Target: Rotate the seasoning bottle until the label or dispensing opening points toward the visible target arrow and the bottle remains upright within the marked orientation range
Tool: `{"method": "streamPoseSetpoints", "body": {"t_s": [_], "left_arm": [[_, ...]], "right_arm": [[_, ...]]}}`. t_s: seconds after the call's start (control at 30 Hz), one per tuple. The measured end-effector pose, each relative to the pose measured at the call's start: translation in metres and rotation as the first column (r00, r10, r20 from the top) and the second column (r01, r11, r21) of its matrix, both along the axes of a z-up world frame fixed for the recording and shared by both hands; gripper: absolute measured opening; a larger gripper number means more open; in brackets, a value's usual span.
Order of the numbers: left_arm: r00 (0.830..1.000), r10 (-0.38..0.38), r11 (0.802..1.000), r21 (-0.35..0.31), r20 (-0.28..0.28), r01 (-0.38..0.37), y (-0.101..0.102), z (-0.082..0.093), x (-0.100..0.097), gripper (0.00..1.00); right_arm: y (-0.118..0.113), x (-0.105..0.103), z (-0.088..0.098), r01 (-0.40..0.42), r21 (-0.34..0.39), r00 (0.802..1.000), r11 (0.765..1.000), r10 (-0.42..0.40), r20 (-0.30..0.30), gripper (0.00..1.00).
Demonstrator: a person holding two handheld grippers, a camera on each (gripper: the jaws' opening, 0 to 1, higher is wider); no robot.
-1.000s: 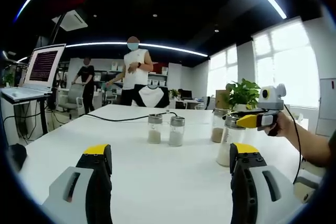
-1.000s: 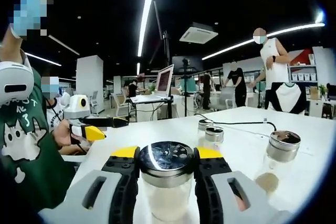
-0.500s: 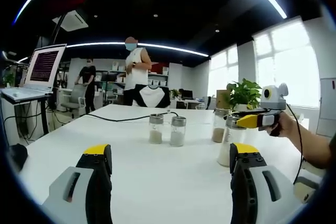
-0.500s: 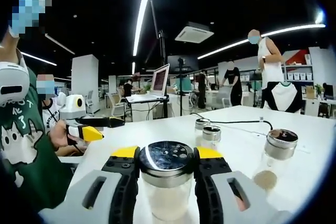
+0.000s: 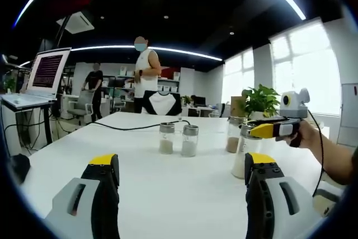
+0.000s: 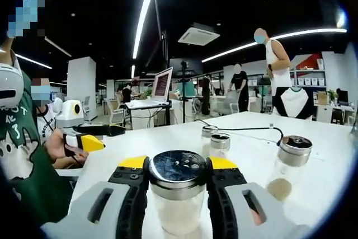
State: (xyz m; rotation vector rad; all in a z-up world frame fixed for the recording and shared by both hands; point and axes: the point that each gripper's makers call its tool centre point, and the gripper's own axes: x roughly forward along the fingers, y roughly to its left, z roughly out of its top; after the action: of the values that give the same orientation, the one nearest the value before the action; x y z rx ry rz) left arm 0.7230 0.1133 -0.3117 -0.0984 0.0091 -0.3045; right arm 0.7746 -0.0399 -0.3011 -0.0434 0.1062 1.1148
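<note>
— Glass seasoning bottle (image 6: 178,194), where?
— Upright on the white table (image 6: 254,152) near its edge, pinched between the jaws of the right hand-held gripper (image 6: 178,170); perforated metal cap facing up.
— Left hand-held gripper (image 5: 182,172)?
— Jaws wide apart, holding nothing, over bare table.
— Others?
— Two small shakers (image 5: 178,139) side by side mid-table, another jar (image 6: 290,160) just beside the gripped bottle, black cable (image 5: 134,126) behind.

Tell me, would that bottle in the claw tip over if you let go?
Probably not easily: the bottle stands upright and looks only partly filled with powder, so its weight sits low. The clear sides look like glass and could slip or crack. The right claw grips just under its metal lid.
</note>
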Motion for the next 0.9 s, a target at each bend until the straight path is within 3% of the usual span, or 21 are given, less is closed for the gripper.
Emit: {"method": "streamPoseSetpoints", "body": {"t_s": [0.43, 0.9], "left_arm": [[1.000, 0.010, 1.000, -0.005, -0.004, -0.010, 0.0033, -0.0021, 0.0009, 0.98], [1.000, 0.004, 1.000, -0.008, -0.007, -0.004, 0.0001, -0.0014, 0.0009, 0.98]], "right_arm": [[0.0017, 0.0016, -0.0008, 0.109, -0.012, 0.994, 0.994, -0.109, -0.005, 0.39], [0.0020, 0.0054, -0.0008, 0.227, -0.014, 0.974, 0.974, -0.227, -0.002, 0.39]]}}
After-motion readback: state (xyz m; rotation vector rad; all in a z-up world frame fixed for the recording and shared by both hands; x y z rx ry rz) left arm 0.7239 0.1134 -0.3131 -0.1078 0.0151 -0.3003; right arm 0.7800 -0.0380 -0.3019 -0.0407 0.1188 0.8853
